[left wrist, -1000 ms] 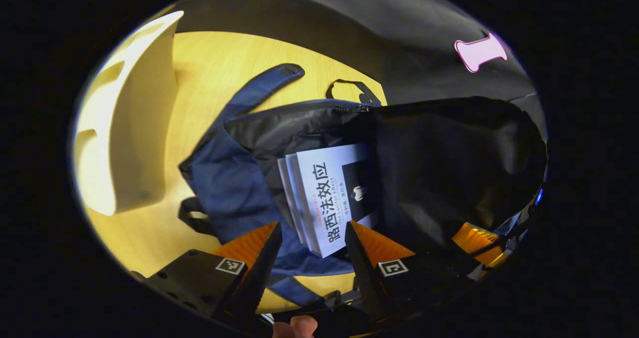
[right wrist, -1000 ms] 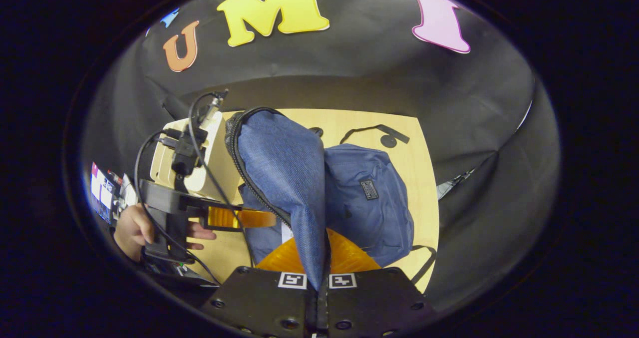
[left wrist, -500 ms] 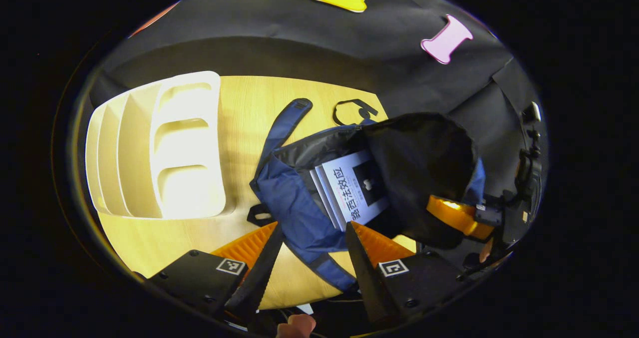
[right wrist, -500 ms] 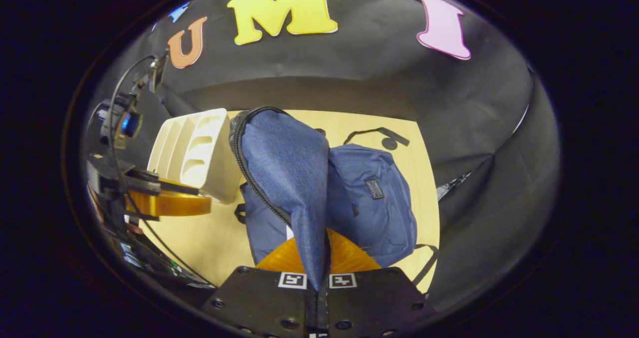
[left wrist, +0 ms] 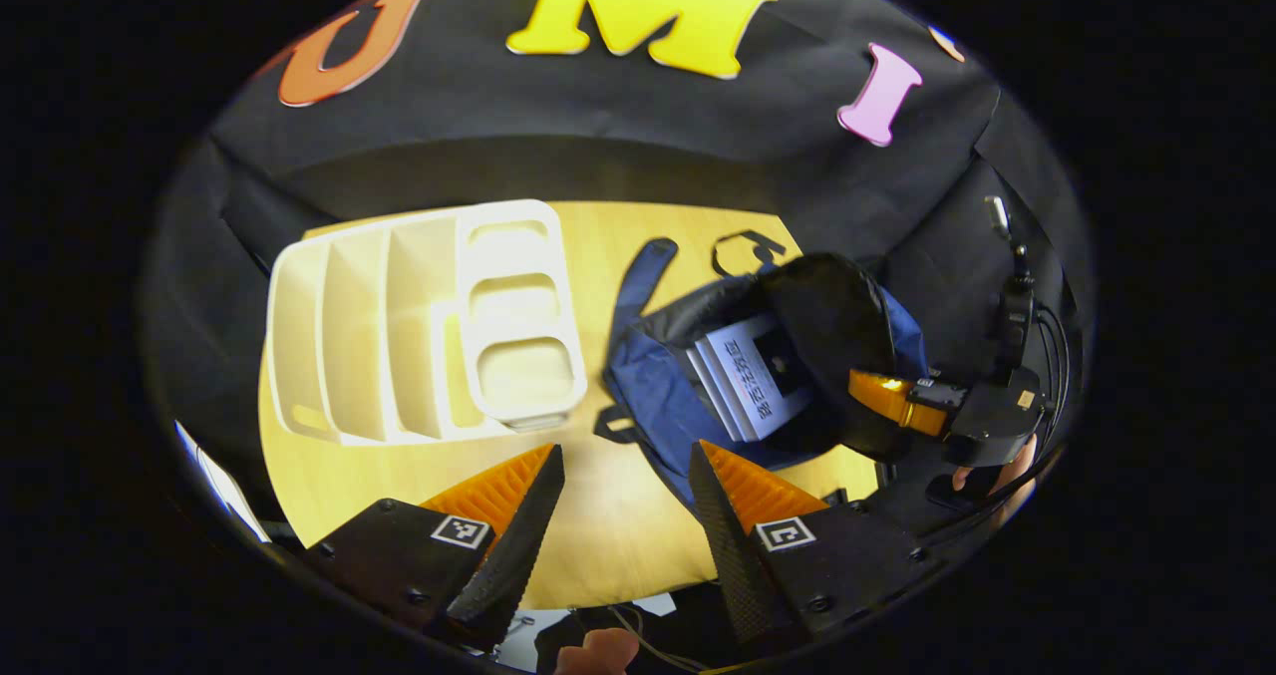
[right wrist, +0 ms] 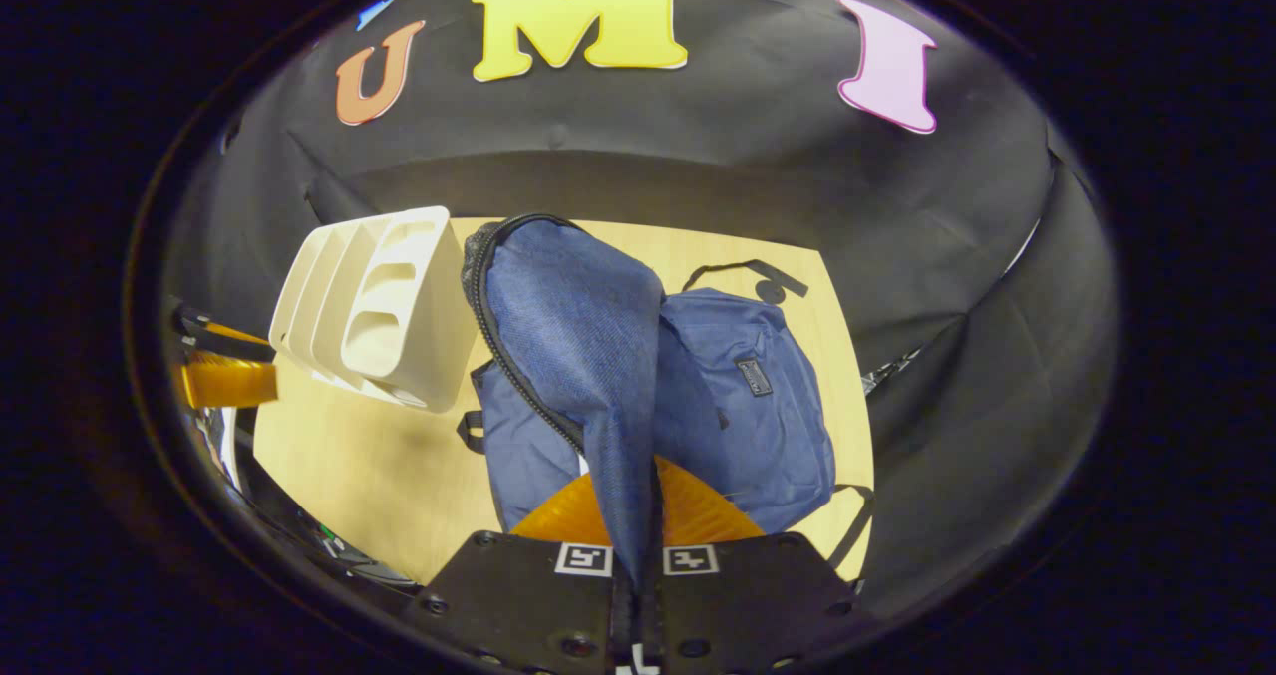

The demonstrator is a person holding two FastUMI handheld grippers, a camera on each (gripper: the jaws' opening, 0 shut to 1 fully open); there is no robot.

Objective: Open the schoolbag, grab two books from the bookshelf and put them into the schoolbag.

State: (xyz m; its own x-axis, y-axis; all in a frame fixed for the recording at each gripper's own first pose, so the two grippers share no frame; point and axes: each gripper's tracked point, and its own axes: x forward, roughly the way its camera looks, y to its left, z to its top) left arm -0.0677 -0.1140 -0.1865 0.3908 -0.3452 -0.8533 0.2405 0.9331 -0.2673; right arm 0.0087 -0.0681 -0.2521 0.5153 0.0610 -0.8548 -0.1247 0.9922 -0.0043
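Observation:
The blue schoolbag (left wrist: 648, 406) lies open on the wooden table (left wrist: 598, 555), with two white-covered books (left wrist: 748, 376) stacked inside its black lining. My left gripper (left wrist: 623, 476) is open and holds nothing; it hangs above the table, short of the bag. My right gripper (right wrist: 638, 555) is shut on the bag's zippered flap (right wrist: 578, 326) and holds it up, away from the bag's body (right wrist: 758, 396). In the left gripper view the right gripper (left wrist: 897, 401) and the hand (left wrist: 997, 471) holding it stand at the bag's right side. The white bookshelf (left wrist: 429, 326) lies left of the bag.
The bookshelf (right wrist: 379, 306) has several upright dividers and rounded cut-outs. A blue shoulder strap (left wrist: 638, 276) and a black strap loop (left wrist: 743, 251) trail behind the bag toward the black cloth wall. The left gripper (right wrist: 224, 376) shows at the far left edge of the right gripper view.
My left gripper has pulled back and up from the bag's mouth, staying open, and the books stay inside. My right gripper keeps its hold on the raised flap.

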